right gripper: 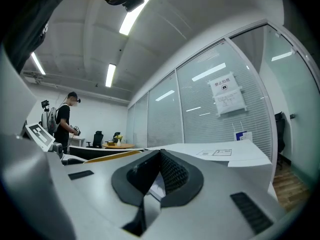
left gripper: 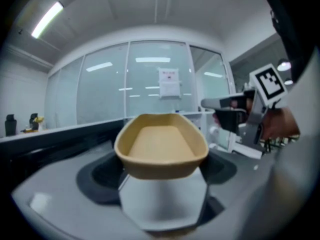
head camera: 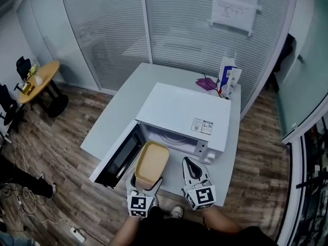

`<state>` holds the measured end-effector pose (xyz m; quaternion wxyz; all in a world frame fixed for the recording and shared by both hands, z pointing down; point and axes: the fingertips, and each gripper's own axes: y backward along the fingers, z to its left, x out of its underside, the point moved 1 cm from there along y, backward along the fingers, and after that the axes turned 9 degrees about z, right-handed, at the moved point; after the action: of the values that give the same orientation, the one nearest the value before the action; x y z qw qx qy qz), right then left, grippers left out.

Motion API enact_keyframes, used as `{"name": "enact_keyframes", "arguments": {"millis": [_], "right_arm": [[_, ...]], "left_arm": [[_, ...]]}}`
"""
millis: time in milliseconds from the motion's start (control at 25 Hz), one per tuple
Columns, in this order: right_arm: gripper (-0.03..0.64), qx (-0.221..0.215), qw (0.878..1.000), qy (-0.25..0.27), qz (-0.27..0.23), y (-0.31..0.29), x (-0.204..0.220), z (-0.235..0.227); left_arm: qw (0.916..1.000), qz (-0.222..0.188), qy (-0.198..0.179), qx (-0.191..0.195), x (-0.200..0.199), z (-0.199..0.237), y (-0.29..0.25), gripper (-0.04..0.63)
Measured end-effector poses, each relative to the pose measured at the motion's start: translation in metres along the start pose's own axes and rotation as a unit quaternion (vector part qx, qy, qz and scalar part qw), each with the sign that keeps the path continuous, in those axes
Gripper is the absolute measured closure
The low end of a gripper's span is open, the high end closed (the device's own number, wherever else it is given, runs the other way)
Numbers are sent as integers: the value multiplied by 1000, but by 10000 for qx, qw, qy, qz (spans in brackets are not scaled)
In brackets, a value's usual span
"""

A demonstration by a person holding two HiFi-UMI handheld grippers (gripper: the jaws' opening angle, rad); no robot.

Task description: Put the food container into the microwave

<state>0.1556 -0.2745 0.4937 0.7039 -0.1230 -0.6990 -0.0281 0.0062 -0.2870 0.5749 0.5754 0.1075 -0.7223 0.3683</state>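
Where the container sits: container (head camera: 151,163) is clamped at its near end between the jaws of the left hand-held gripper (head camera: 142,187), with its length reaching out ahead of the jaws.
Left hand-held gripper (left gripper: 161,159): jaws stand wide apart, pressed on either side of the tan container (left gripper: 161,146), which looks empty.
Right hand-held gripper (head camera: 194,178): just to the right of the left one, jaws together with nothing between them.
Microwave (head camera: 184,111): right ahead of both jaw tips, on the grey surface (head camera: 125,106); the container's far end is at the mouth of the cavity.
Door (head camera: 120,158): swung down open, to the left of the left hand-held gripper and beside the container.
Behind the microwave: a blue-and-white carton (head camera: 228,78) and something purple (head camera: 206,83), well beyond either hand-held gripper.
Head view only: the open cavity and the door.
Left gripper view only: the container's bare inside; the right hand-held gripper (left gripper: 235,115) shows to its right.
Right gripper view only: closed pads (right gripper: 172,174) of the right hand-held gripper (right gripper: 159,176), the container's rim (right gripper: 117,155) to their left, and a person (right gripper: 64,121) standing far off.
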Motion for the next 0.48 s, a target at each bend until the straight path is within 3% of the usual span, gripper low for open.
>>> {"name": "enact_keyframes", "arguments": {"millis": [480], "right_arm": [[612,537,9962,-91,674,-35,63,-27]], "left_arm": [[9980,261,-192,541,20,13,-84,118]]}}
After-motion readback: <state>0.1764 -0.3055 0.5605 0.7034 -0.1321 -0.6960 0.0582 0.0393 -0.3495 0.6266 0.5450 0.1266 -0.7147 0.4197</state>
